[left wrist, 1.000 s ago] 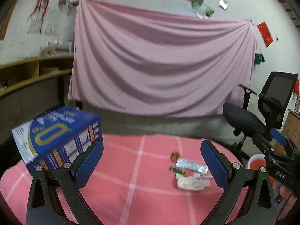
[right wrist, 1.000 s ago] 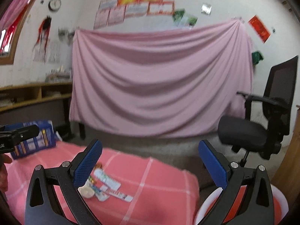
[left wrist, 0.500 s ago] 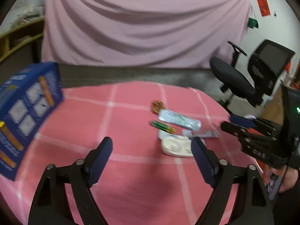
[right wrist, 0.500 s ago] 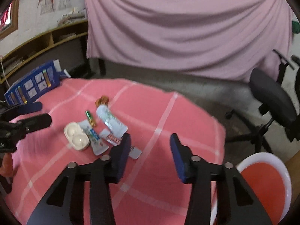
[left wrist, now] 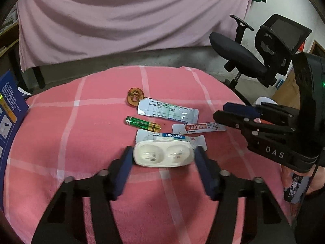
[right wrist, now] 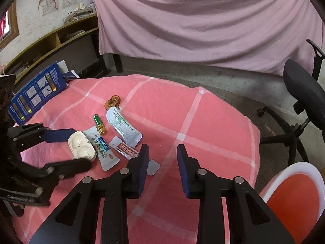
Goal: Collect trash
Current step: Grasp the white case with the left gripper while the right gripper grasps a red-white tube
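On the pink checked tablecloth (left wrist: 71,134), the left gripper (left wrist: 162,158), jaws just closing, brackets the white two-cup plastic blister tray (left wrist: 163,155) without clearly pressing it, while the right gripper (right wrist: 162,158), just narrowed and empty, hovers beside the neighbouring sachets (right wrist: 124,129).

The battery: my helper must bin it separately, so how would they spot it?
On the pink checked blanket, find the litter cluster. The battery lies between the brown dried slice and the white twin-dome case: the only green-and-gold cylinder among flat sachets.
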`<state>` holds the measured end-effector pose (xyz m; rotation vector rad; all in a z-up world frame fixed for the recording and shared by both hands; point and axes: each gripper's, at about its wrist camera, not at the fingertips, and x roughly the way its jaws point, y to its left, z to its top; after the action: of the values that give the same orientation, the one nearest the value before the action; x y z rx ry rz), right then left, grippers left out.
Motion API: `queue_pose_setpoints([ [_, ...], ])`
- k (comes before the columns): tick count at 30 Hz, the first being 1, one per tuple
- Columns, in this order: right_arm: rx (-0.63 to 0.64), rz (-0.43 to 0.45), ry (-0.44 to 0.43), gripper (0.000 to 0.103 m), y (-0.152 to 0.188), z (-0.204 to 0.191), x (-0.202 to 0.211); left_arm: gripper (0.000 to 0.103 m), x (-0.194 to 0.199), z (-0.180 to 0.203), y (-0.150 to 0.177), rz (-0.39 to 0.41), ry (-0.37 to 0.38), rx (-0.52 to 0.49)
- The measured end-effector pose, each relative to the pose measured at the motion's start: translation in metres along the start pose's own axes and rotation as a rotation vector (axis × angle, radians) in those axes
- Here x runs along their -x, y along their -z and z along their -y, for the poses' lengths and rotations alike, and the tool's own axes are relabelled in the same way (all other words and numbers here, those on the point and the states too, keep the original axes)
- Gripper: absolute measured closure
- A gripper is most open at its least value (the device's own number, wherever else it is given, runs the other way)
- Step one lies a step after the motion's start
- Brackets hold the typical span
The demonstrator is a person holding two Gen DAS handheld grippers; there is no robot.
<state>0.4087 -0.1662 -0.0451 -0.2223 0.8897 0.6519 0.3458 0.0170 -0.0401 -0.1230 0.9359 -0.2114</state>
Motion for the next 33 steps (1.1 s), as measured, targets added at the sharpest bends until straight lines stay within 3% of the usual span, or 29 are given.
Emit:
queue_pose_setpoints([
  [7,0.050,-0.055,-0.064,0.076,-0.001,-0.011,-0.010,0.050,0.013,-0.012,0.004,0.039,-0.003,0.071],
  [11,0.083,-0.072,-0.075,0.064,-0.001,-0.018,-0.014,0.050,0.022,-0.022,0.008,0.057,-0.024,0.121],
  [14,0.105,-0.079,-0.061,0.064,0.001,-0.022,-0.015,0.050,0.026,-0.024,0.008,0.061,-0.030,0.133],
  [17,0.124,-0.084,-0.047,0.069,0.003,-0.025,-0.014,0.050,0.028,-0.022,0.008,0.064,-0.034,0.136],
  [22,0.160,-0.091,-0.045,0.087,0.009,-0.033,-0.011,0.050,0.031,-0.017,0.011,0.067,-0.043,0.142],
  [29,0.137,-0.052,-0.045,0.090,0.016,-0.032,0.002,0.050,0.039,-0.017,0.013,0.097,-0.051,0.155],
  [33,0.155,0.012,-0.040,0.090,0.024,-0.040,0.019,0.050,0.052,-0.012,0.017,0.166,-0.067,0.142],
])
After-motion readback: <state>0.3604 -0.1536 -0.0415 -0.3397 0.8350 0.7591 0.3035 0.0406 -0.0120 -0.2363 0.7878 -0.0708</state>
